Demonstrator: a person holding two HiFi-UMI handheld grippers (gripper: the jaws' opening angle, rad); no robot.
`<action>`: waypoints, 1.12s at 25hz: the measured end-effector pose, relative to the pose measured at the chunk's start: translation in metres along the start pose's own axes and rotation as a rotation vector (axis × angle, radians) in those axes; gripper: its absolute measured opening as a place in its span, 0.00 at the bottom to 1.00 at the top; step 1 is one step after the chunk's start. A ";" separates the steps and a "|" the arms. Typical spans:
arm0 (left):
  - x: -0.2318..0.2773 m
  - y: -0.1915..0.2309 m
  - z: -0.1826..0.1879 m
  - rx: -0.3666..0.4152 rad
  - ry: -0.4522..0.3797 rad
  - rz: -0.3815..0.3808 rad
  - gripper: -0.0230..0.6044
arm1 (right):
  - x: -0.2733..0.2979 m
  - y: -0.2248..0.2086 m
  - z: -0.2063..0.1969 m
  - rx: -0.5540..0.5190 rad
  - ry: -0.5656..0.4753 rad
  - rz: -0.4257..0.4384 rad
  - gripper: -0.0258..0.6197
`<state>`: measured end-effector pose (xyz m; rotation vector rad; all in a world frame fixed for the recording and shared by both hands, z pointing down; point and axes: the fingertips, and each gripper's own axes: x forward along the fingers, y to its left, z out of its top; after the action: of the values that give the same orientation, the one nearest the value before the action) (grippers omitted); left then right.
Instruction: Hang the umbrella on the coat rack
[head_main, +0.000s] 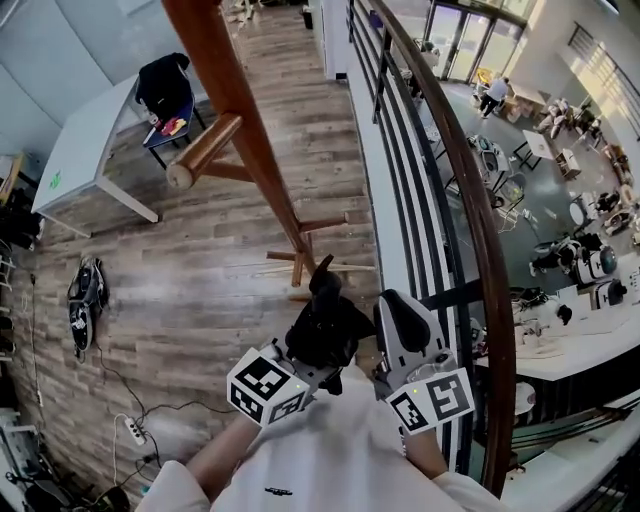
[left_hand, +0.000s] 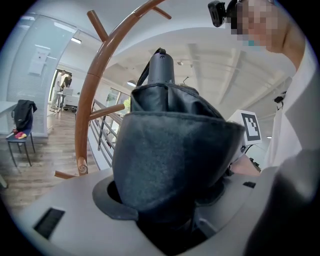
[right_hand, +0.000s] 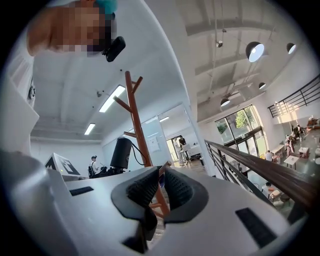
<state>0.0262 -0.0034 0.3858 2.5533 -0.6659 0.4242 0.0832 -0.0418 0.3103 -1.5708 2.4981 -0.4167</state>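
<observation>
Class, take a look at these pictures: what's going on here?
A person stands by a wooden coat rack with a gripper in each hand. The left gripper is clamped on a folded black umbrella, held up near the rack. The right gripper holds nothing, with its fingers close together. The umbrella is not yet on a peg.

No legible lettering, brand name or number found in any view. Black-and-white square coded patterns noted on the left-hand white marker cube (head_main: 265, 385) and the right-hand white marker cube (head_main: 432, 398); patterns only, no characters. Small green mark (head_main: 55, 181) on white tabletop and small dark emblem (head_main: 278, 491) on white garment, both too small to read.
</observation>
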 end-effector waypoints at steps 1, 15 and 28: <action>0.004 -0.003 0.000 0.000 -0.001 0.007 0.49 | -0.003 -0.004 -0.001 0.002 0.003 0.006 0.13; 0.044 0.002 0.026 -0.009 -0.009 0.049 0.49 | 0.003 -0.042 -0.003 0.031 0.040 0.060 0.13; 0.080 0.036 0.046 -0.050 0.002 0.074 0.49 | 0.036 -0.078 0.001 0.063 0.060 0.079 0.13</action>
<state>0.0816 -0.0852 0.3917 2.4865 -0.7623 0.4295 0.1342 -0.1065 0.3343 -1.4526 2.5547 -0.5337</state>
